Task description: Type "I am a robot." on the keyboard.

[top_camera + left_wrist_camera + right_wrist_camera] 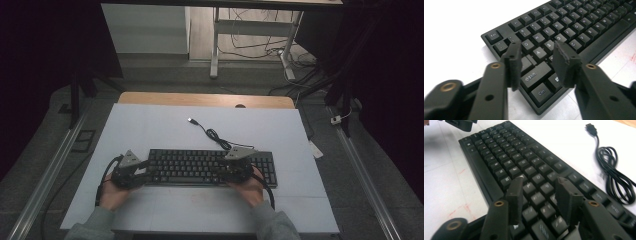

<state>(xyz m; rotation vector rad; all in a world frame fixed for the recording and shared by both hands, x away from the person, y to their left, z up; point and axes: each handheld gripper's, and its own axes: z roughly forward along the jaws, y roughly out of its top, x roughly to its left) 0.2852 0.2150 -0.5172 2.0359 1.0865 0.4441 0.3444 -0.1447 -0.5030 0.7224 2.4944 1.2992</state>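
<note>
A black keyboard (200, 167) lies across the near half of the white tabletop (150, 125). My left gripper (144, 170) hovers at the keyboard's left end. In the left gripper view its jaws (537, 50) stand open above the keyboard (574, 30), over the A, Shift and Ctrl keys, with nothing between them. My right gripper (236, 169) hangs over the right-hand part of the keys. Its jaws (539, 185) are open above the keyboard (499, 152) and grip nothing. The keyboard's black cable (215, 135) lies coiled behind it and ends in a loose USB plug (191, 120).
The coiled cable (614, 170) and its plug (591, 127) lie to the right of the right jaws. A wooden edge (200, 98) borders the table's far side. Metal rails (50, 175) run along both sides, and desk legs with floor wires (250, 45) stand beyond.
</note>
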